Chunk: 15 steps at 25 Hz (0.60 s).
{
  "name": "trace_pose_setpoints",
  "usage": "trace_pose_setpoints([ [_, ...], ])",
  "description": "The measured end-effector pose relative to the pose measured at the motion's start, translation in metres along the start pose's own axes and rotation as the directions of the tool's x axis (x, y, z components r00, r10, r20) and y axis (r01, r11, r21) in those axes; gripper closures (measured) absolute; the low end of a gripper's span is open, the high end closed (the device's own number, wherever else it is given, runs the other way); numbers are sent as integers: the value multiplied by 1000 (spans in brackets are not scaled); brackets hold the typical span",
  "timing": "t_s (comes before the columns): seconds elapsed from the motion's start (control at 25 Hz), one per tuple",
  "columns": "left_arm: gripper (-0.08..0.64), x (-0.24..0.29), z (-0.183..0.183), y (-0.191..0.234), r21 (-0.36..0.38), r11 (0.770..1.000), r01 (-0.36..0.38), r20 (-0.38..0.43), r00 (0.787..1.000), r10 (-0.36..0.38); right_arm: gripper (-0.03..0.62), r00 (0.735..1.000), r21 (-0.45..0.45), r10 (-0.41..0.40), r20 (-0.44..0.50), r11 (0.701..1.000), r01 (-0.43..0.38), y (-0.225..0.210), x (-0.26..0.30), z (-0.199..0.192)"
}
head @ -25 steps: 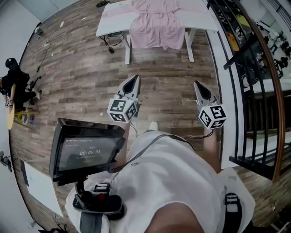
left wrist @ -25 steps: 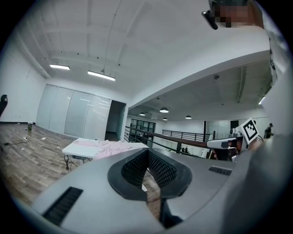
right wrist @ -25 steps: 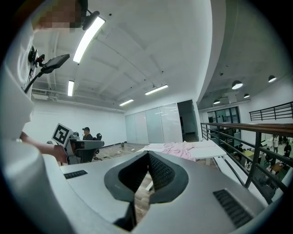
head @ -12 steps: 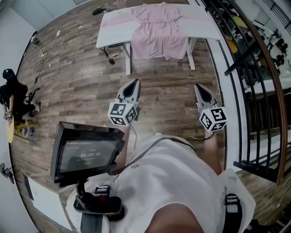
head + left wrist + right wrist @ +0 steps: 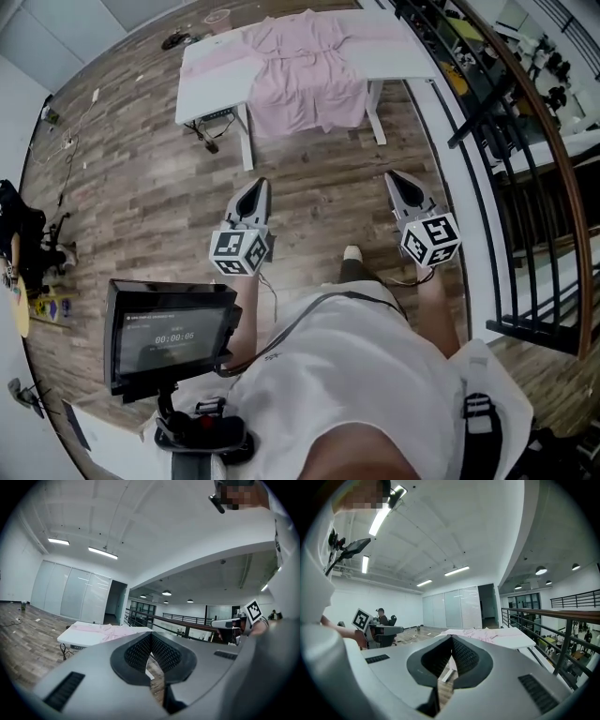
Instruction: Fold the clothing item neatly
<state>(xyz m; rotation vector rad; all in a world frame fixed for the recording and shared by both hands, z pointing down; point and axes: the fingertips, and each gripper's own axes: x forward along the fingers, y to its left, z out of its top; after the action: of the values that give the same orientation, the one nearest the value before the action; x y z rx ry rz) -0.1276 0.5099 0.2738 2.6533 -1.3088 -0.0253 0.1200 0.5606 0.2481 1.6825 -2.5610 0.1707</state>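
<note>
The person has walked on toward the tabletop (image 5: 211,67). It and the pink robe (image 5: 305,75) now sit lower in the head view, nearer the left gripper (image 5: 255,189) and right gripper (image 5: 397,182), both carried forward.

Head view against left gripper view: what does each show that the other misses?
Only the head view: the screen on its stand beside the person, and the pink garment hanging over the near edge of the white table. Only the left gripper view: ceiling lights, a glass wall, and the left gripper seen close, its jaws together with nothing between them. Both: the table with the garment on it, the black railing, and the right gripper.
</note>
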Motion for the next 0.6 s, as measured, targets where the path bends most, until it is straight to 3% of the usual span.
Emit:
trace_pose_setpoints([
  [0.6, 557, 105, 21, 27, 12, 999, -43, -21, 999, 43, 594, 999, 3, 52, -11, 999, -52, -87, 97, 21],
])
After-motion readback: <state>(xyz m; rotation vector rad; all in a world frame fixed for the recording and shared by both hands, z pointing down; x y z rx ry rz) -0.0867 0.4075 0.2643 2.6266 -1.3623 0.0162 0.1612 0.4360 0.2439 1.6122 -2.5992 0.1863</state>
